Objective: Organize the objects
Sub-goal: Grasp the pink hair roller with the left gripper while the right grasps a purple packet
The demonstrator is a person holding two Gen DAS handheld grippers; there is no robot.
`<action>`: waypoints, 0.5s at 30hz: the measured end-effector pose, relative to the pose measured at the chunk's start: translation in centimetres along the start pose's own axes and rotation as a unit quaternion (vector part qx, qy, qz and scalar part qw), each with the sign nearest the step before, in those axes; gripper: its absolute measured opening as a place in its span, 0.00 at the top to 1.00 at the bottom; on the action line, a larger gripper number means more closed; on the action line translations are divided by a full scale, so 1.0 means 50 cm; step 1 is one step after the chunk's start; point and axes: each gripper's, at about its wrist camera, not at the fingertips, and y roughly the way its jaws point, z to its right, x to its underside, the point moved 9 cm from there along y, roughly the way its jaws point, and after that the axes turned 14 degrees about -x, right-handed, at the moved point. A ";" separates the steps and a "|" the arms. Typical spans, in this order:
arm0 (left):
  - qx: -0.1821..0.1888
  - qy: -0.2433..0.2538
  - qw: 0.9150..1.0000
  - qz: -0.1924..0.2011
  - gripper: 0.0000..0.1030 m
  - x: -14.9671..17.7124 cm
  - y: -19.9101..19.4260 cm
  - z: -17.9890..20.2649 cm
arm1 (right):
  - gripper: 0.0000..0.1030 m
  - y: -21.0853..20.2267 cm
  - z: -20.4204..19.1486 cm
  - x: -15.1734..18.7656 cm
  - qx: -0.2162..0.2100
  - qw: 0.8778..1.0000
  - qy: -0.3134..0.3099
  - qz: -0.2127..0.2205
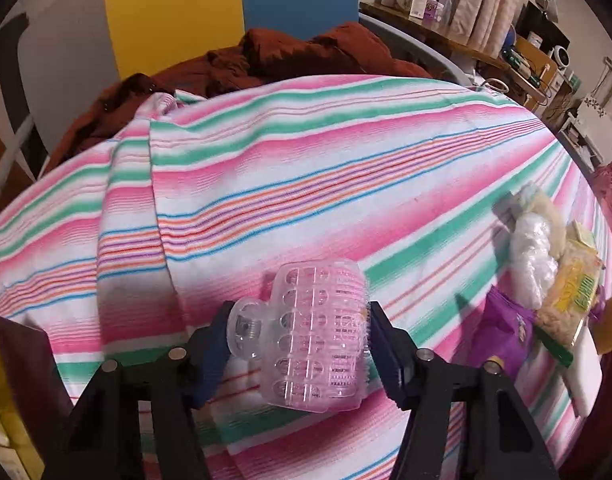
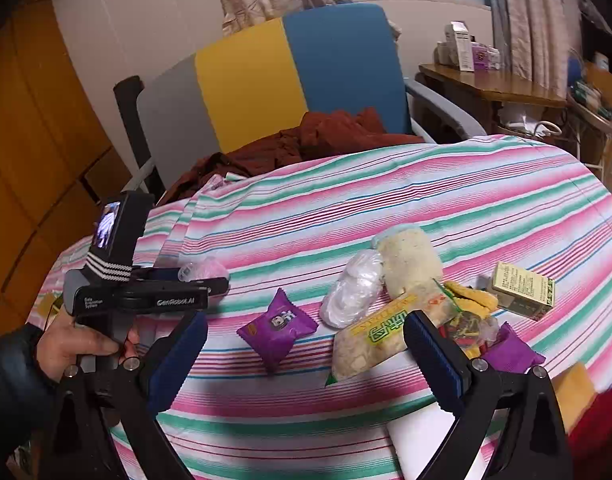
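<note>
The left gripper (image 1: pixel 300 344) squeezes a clear pink hair roller (image 1: pixel 313 336) between its two pads, just above the striped cloth (image 1: pixel 306 184) on the desk. The right gripper (image 2: pixel 306 356) is wide and holds nothing; it hangs over a yellow snack bag (image 2: pixel 369 340) beside a purple candy packet (image 2: pixel 278 326).

Rust-red garment (image 2: pixel 317 140) heaped on yellow-blue chair (image 2: pixel 290 76); wooden side table (image 2: pixel 489 84) beyond.
</note>
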 end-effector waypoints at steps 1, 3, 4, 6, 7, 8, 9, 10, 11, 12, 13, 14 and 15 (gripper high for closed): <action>0.004 -0.006 1.000 0.001 0.38 0.004 -0.006 -0.002 | 0.04 0.002 -0.001 0.001 0.000 1.000 -0.002 -0.003; 0.008 -0.018 1.000 0.002 0.38 0.015 -0.021 -0.006 | 0.04 0.008 -0.004 0.005 0.000 1.000 -0.005 -0.010; 0.014 -0.023 1.000 0.004 0.38 0.023 -0.033 -0.006 | 0.04 0.010 -0.005 0.008 0.000 1.000 -0.007 -0.014; 0.024 -0.039 0.999 0.011 0.38 0.037 -0.062 -0.014 | 0.04 0.016 -0.009 0.012 -0.003 1.000 -0.013 -0.021; 0.025 -0.044 0.999 0.010 0.38 0.044 -0.073 -0.017 | 0.04 0.019 -0.012 0.014 -0.004 1.000 -0.016 -0.025; 0.029 -0.052 0.998 0.013 0.38 0.054 -0.091 -0.021 | 0.04 0.022 -0.015 0.017 -0.006 0.999 -0.019 -0.029; 0.033 -0.056 0.998 0.019 0.38 0.060 -0.107 -0.024 | 0.04 0.027 -0.021 0.020 -0.011 0.999 -0.025 -0.038; 0.036 -0.061 0.997 0.028 0.38 0.068 -0.129 -0.030 | 0.04 0.031 -0.028 0.022 -0.017 0.998 -0.031 -0.045; 0.032 -0.063 0.997 0.036 0.38 0.073 -0.147 -0.035 | 0.04 0.035 -0.037 0.023 -0.022 0.998 -0.039 -0.051; 0.030 -0.064 0.996 0.046 0.38 0.081 -0.168 -0.042 | 0.04 0.041 -0.049 0.023 -0.029 0.996 -0.055 -0.061; 0.033 -0.067 0.996 0.055 0.38 0.088 -0.188 -0.047 | 0.04 0.049 -0.061 0.023 -0.032 0.994 -0.077 -0.073; 0.036 -0.071 0.995 0.063 0.38 0.093 -0.206 -0.054 | 0.04 0.058 -0.071 0.021 -0.032 0.991 -0.099 -0.083; 0.037 -0.075 0.994 0.070 0.38 0.100 -0.223 -0.063 | 0.04 0.075 -0.078 0.018 -0.033 0.987 -0.125 -0.100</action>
